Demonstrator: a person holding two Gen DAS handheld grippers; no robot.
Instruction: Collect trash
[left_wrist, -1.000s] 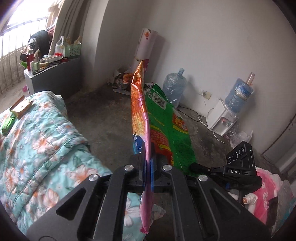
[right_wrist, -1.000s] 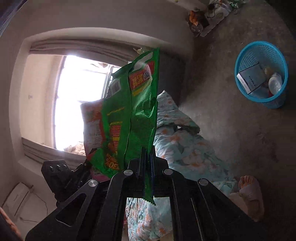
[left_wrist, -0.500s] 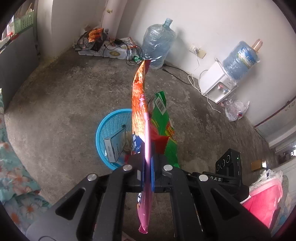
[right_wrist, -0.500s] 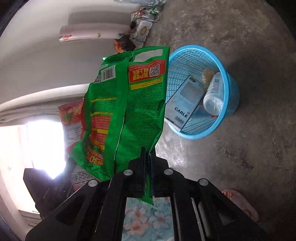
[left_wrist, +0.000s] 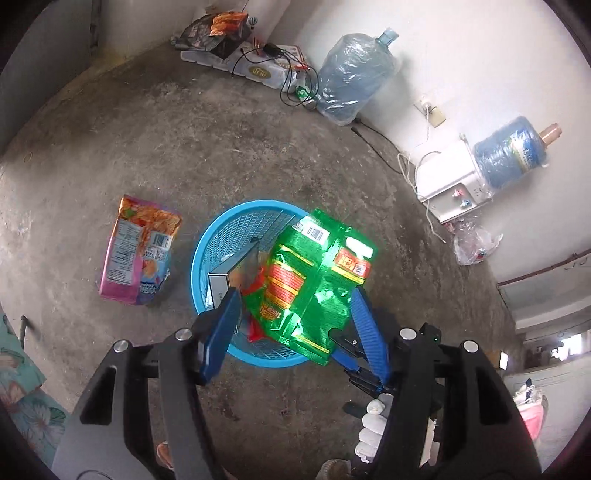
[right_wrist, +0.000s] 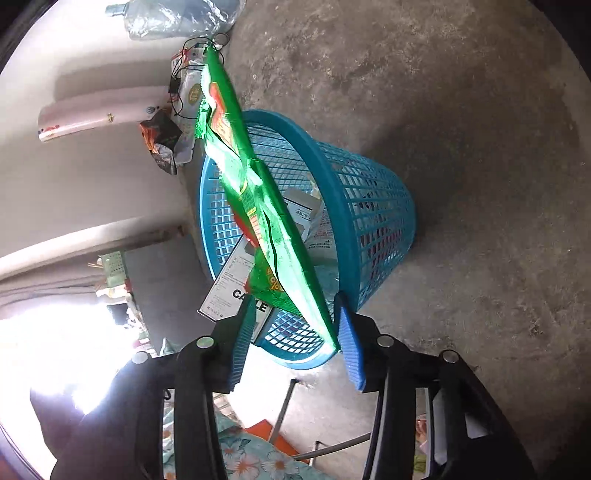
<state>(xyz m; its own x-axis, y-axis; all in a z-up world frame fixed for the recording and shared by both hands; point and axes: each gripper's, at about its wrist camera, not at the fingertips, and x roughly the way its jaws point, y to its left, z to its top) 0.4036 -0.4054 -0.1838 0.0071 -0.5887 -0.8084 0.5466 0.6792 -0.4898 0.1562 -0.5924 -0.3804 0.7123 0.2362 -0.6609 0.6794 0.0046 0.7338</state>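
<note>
The blue mesh basket (left_wrist: 201, 258) (right_wrist: 373, 206) stands on the concrete floor just ahead of both grippers. My left gripper (left_wrist: 295, 295) hovers over its near rim, jaws opening, nothing pressed between the pads. The orange and pink snack bag (left_wrist: 136, 251) lies flat on the floor left of the basket, outside it. A green snack bag (left_wrist: 314, 284) (right_wrist: 266, 221) hangs over the basket mouth. It stands edge-on between the opening jaws of my right gripper (right_wrist: 295, 299), close to the right pad (right_wrist: 349, 339) and not clamped. A white box (right_wrist: 229, 291) lies inside the basket.
Along the wall stand a large water jug (left_wrist: 354, 77), a white dispenser (left_wrist: 450, 192) with a blue bottle, cables and a pile of packets (left_wrist: 218, 33). A clear plastic bag (left_wrist: 476, 243) lies by the dispenser. Floral bedding (left_wrist: 22, 391) is at the lower left. A gloved hand (left_wrist: 373, 424) shows below.
Both grippers swung down over the basket and went from shut to open. The orange bag left the left gripper and now lies on the floor. The green bag is loose.
</note>
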